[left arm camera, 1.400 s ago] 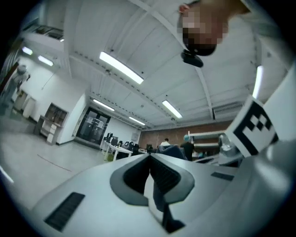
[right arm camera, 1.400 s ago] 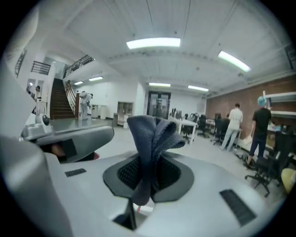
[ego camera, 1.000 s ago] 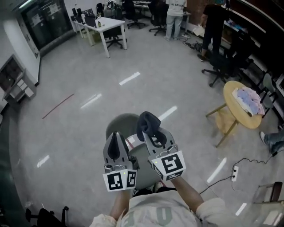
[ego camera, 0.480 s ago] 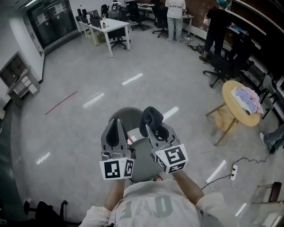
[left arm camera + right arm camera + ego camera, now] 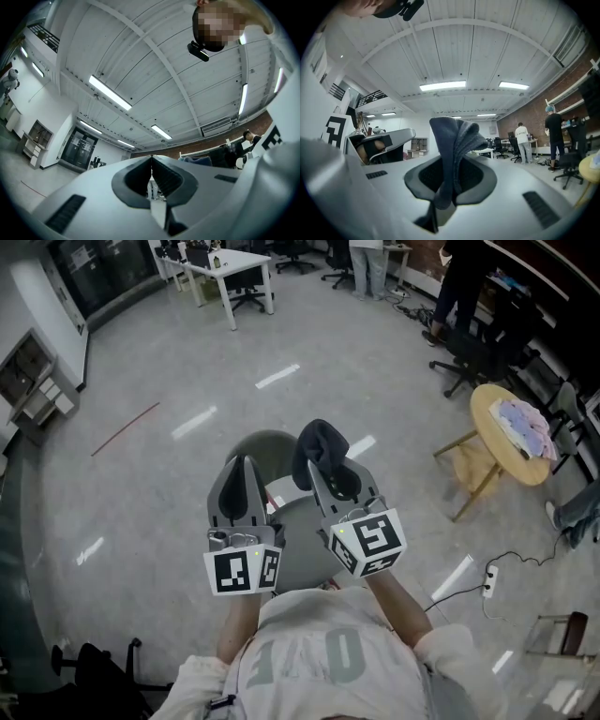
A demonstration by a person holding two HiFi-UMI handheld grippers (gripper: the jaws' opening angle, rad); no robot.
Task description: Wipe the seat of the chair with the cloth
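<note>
Head view: the right gripper (image 5: pixel 323 474) is clamped on the dark cloth (image 5: pixel 319 439), which stands up in a bunch above its tips. The round grey chair seat (image 5: pixel 267 451) lies below and just ahead of both grippers (partly hidden by them).

Left gripper view: the left gripper (image 5: pixel 151 161) has its jaws together with nothing between them, and it looks up at the ceiling.

Right gripper view: the cloth fills the closed jaws, and no chair shows, so I judge this gripper must tip forward and down to reach the seat.

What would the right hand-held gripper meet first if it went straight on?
Nothing near: past its cloth the way looks free over open floor; perhaps the far desk, depth unclear.
</note>
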